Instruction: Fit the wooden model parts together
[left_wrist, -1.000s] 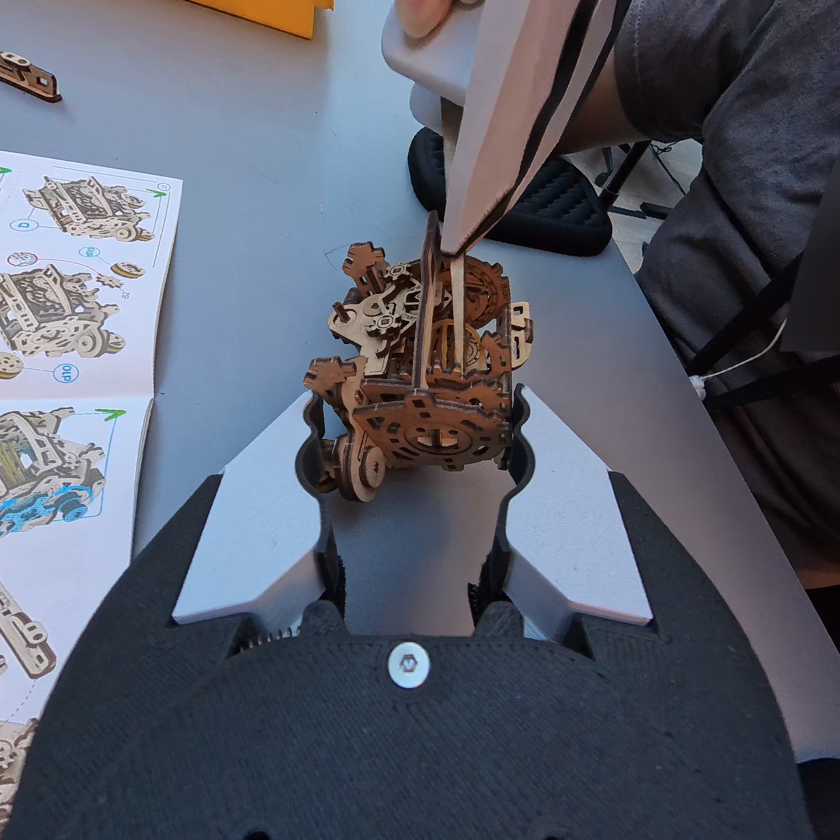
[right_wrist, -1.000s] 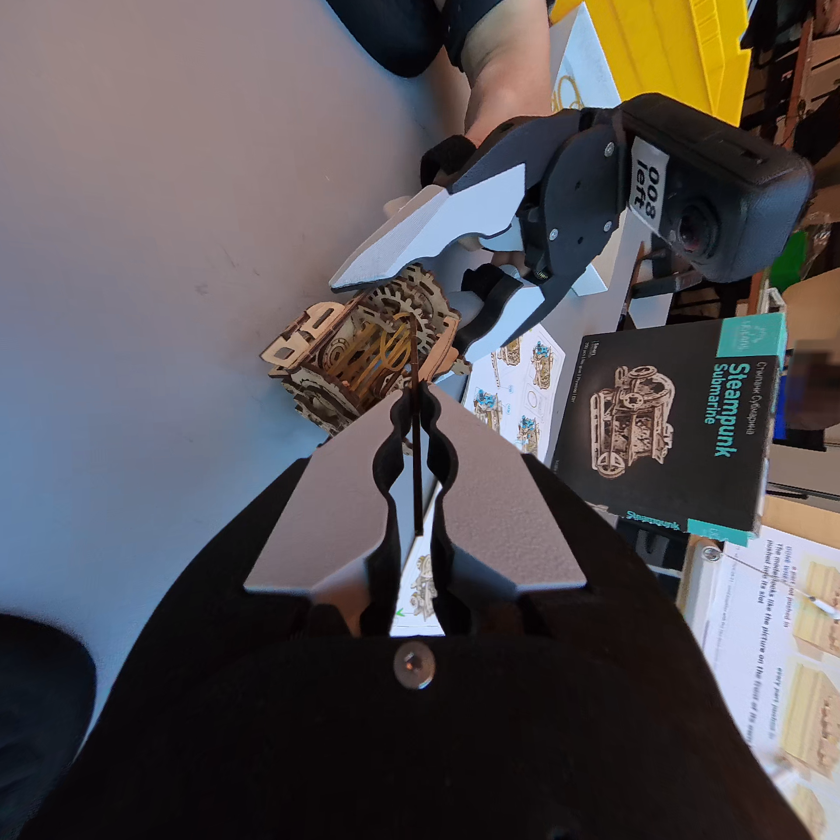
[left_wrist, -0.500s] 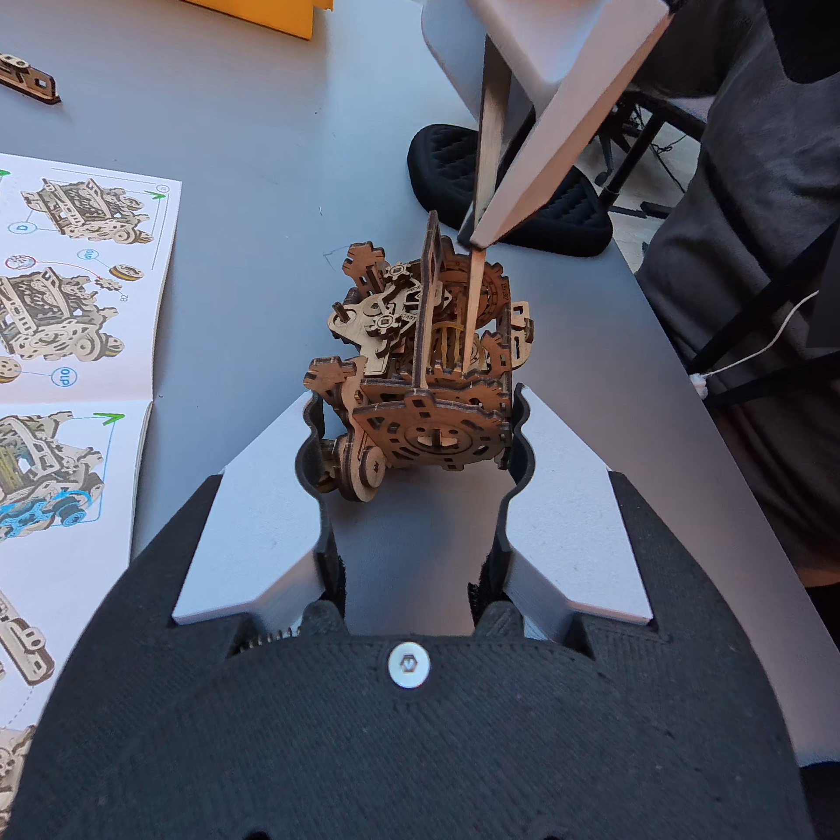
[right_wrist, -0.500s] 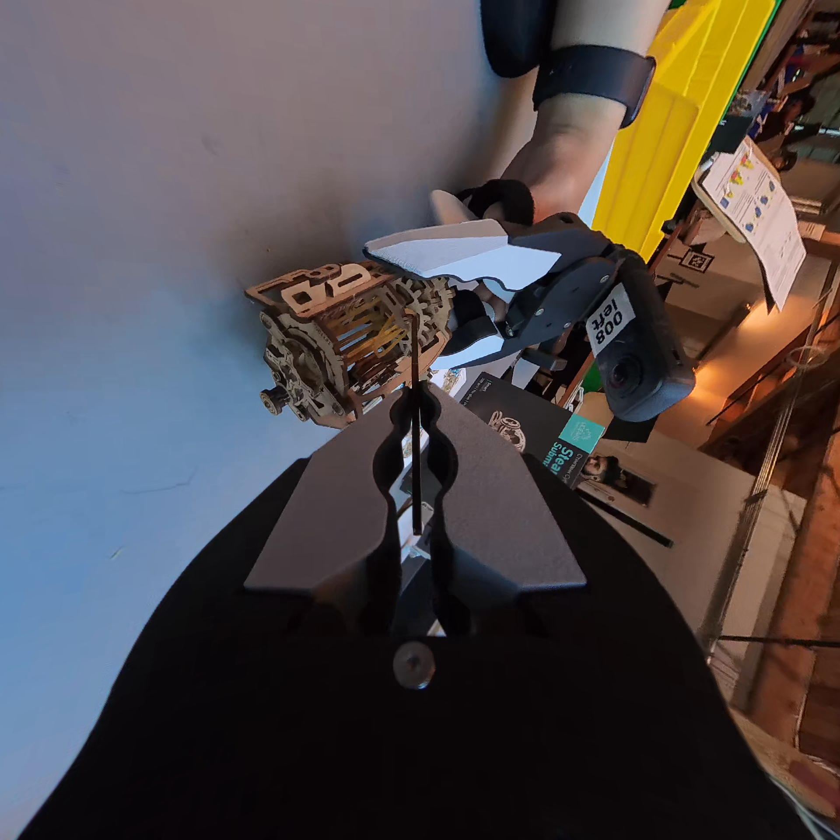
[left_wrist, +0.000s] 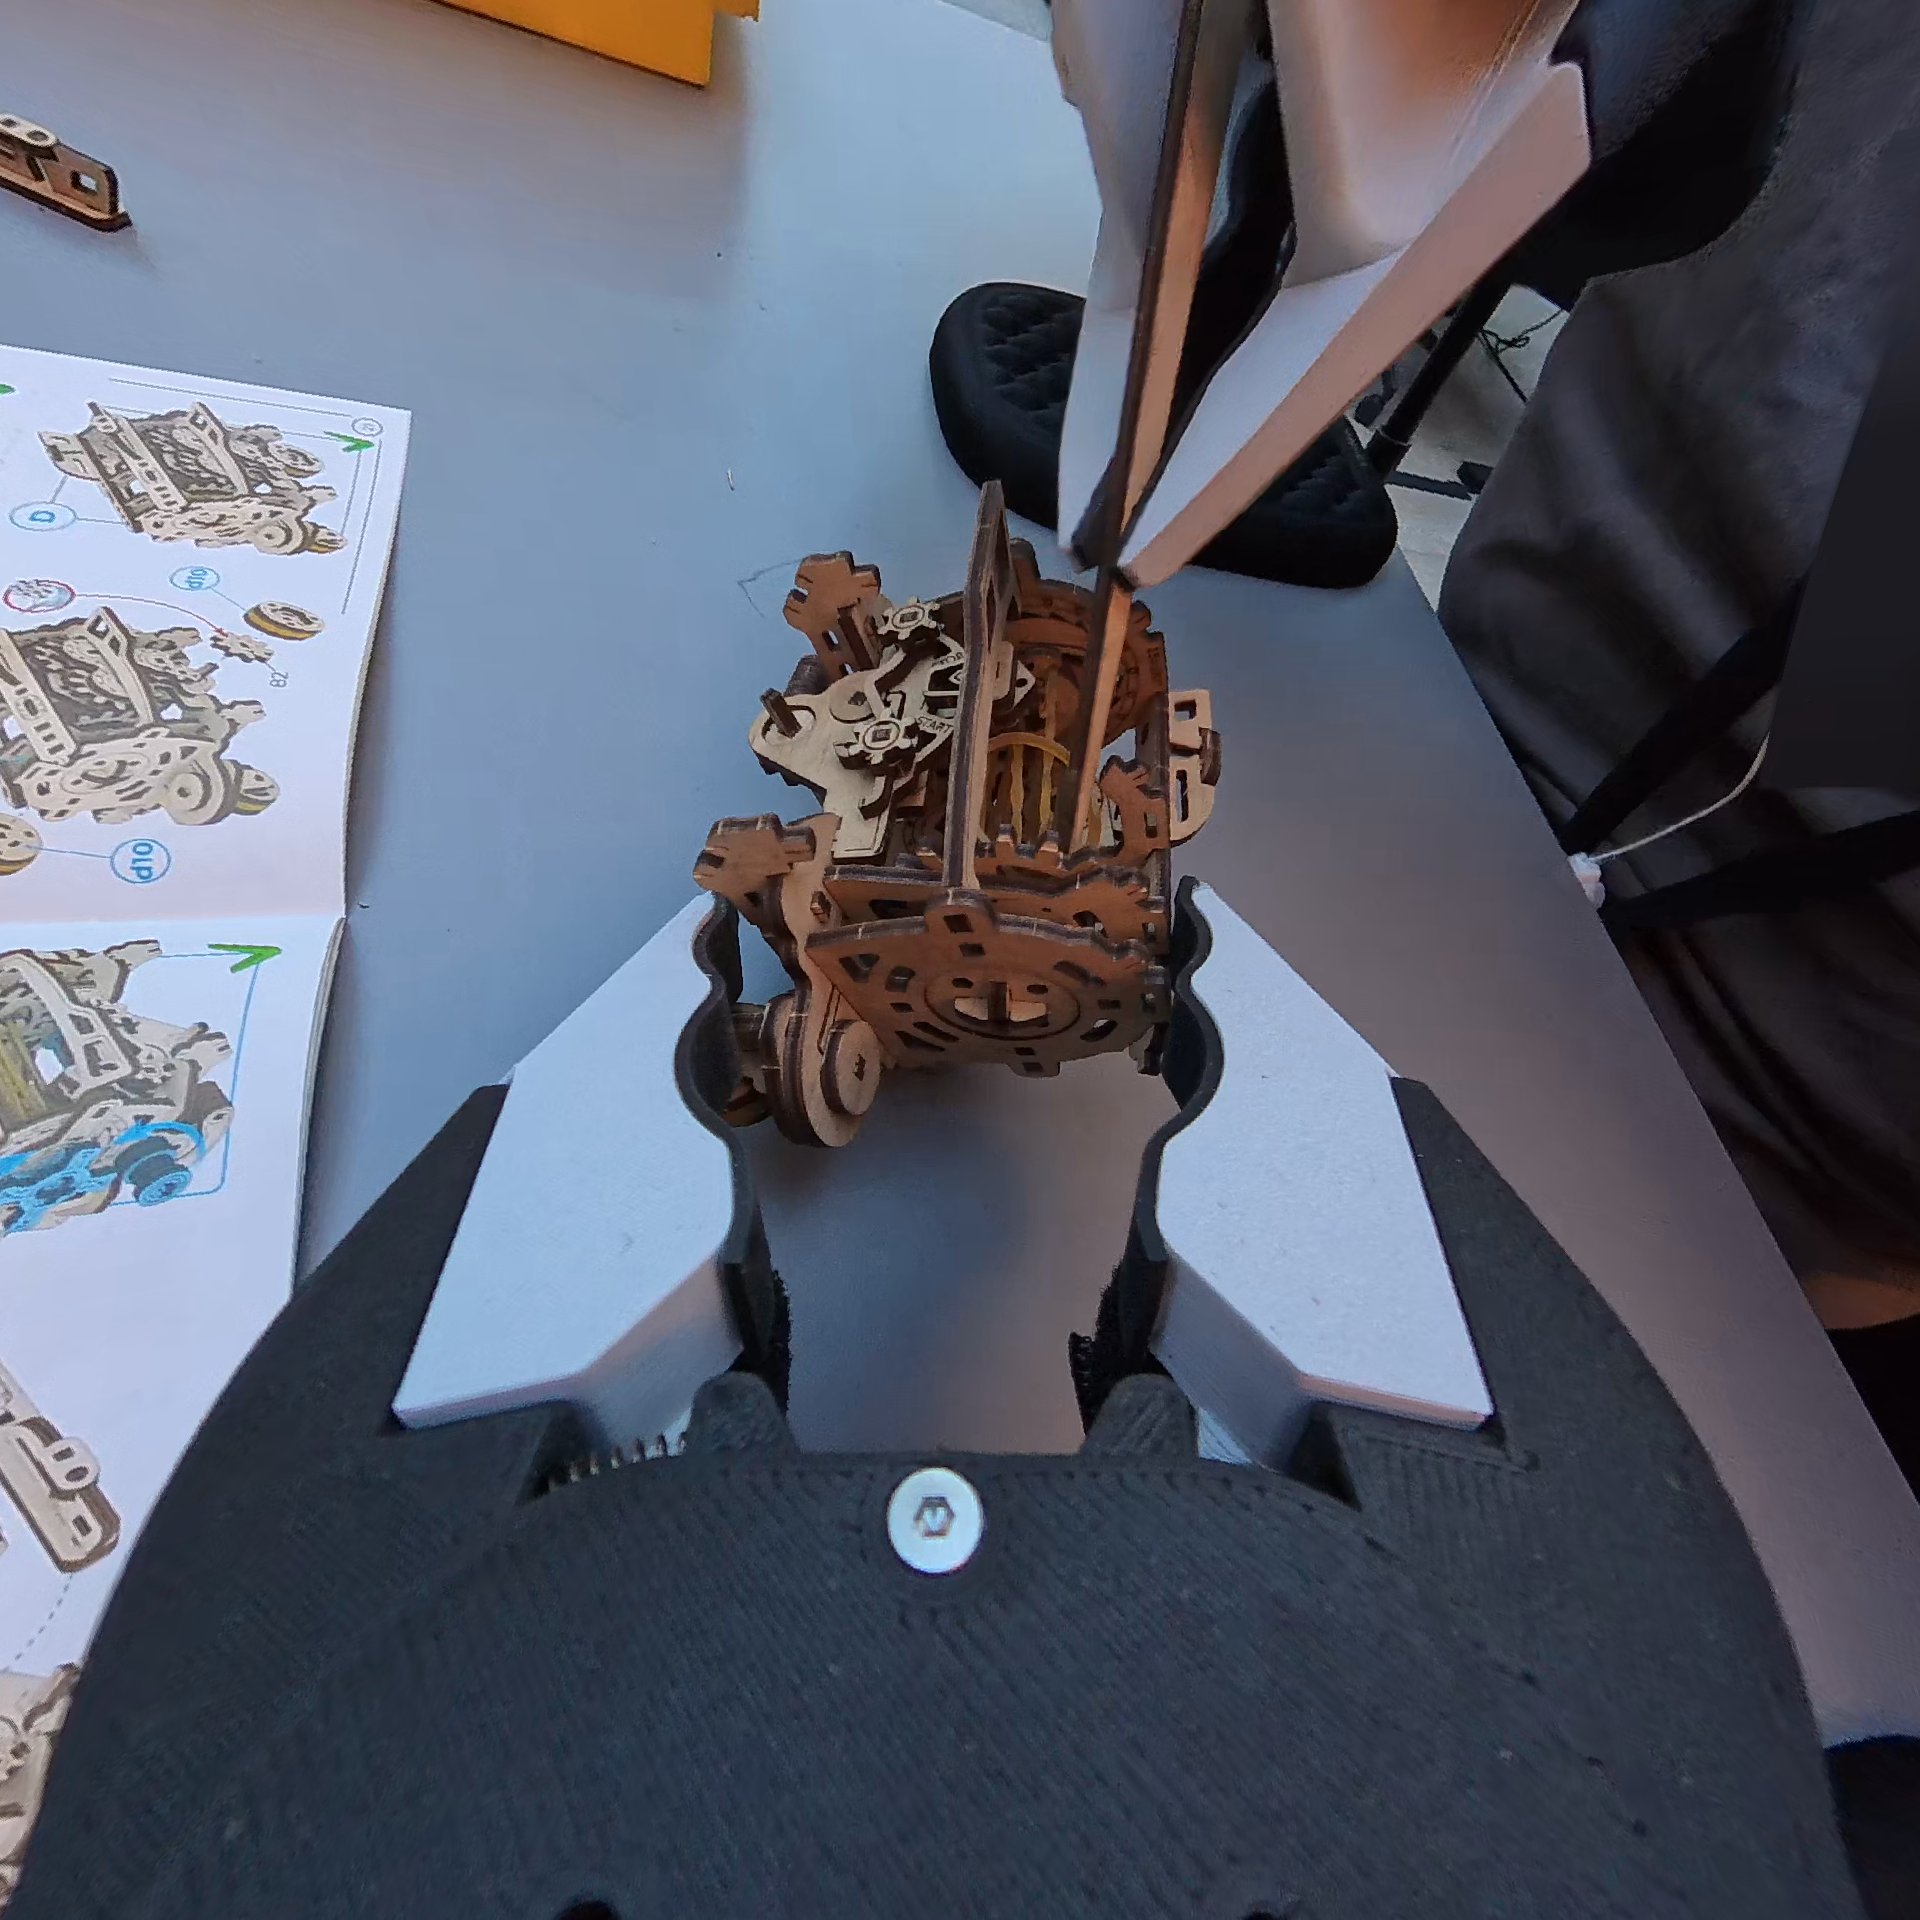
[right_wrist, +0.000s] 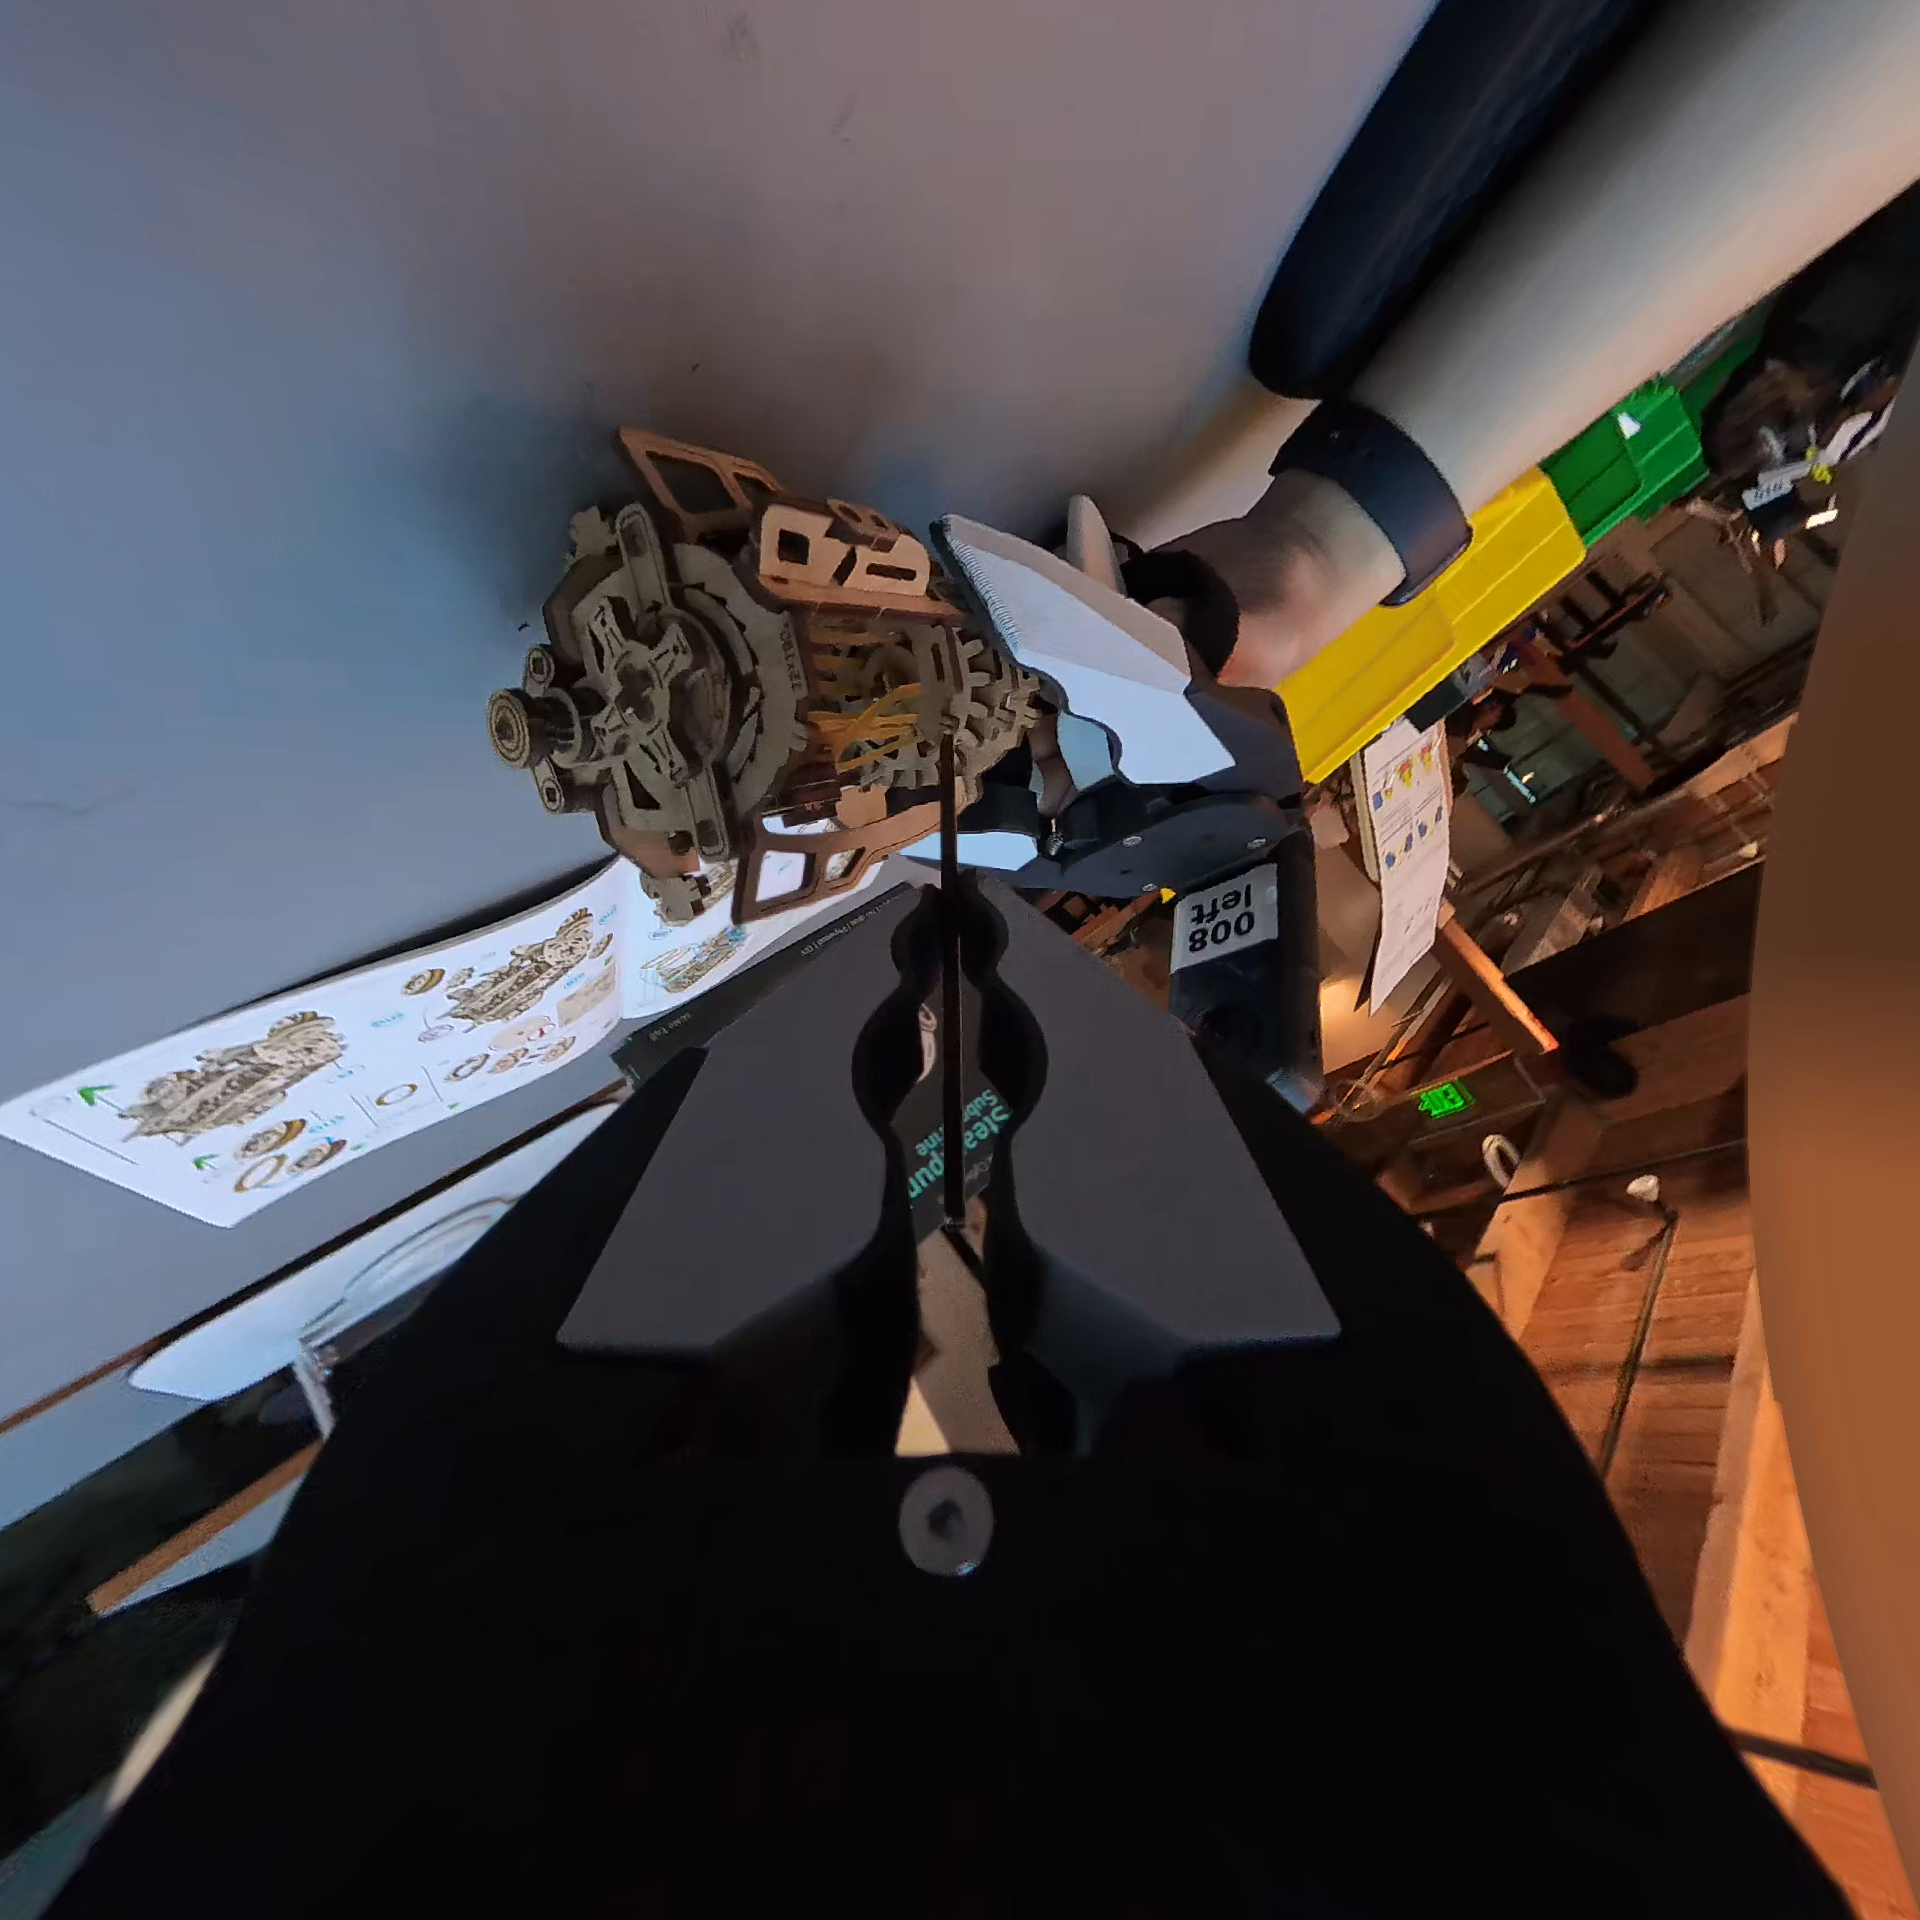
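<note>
The wooden model (left_wrist: 966, 862), light and brittle with its gears and rubber bands, sits clamped by its sturdier end plate between the left gripper (left_wrist: 951, 997) fingers. The right gripper (right_wrist: 951, 966) pinches a thin wooden strip (right_wrist: 949, 997) edge-on, its tip inside the frame. Instruction booklet (left_wrist: 156, 727) lies left on the worktop (left_wrist: 520, 312).

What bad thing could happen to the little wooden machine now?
The thin wooden strip held by the right gripper pokes down among the model's gears and yellow rubber bands; pushed crooked, it might bend, snap or snag a band. The left gripper holds the wooden model only by its near end, so a hard push could tip or twist it. Too hard a squeeze might crack its thin plates.
</note>
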